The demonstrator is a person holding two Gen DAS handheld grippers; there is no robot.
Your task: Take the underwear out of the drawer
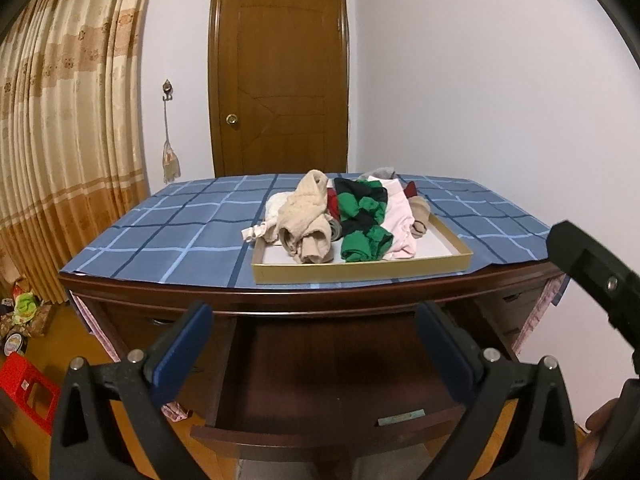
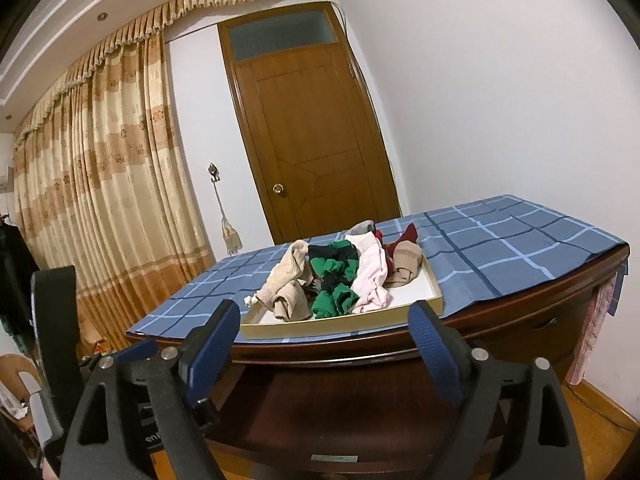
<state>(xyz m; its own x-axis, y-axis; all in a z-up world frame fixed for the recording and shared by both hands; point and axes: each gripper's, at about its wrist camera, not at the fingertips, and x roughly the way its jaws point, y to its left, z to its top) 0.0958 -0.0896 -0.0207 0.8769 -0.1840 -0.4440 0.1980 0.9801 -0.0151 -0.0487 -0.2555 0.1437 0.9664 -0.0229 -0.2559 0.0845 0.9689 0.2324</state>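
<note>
Blue checked tablecloth (image 1: 168,236), underwear (image 1: 352,216) heaped in tray (image 1: 360,270), drawer (image 1: 320,380) seemingly empty

Both grippers hang side by side, angled slightly downward: left gripper (image 1: 314,344) and right gripper (image 2: 326,344), jaws spread wide, nothing between them.

Each gripper, the left gripper (image 1: 314,344) and the right gripper (image 2: 324,340), has black plastic arms with triangular cut-outs and round silver screws at the pivots. Its fingers (image 1: 182,350) wear dark blue ribbed pads (image 2: 434,354).
</note>
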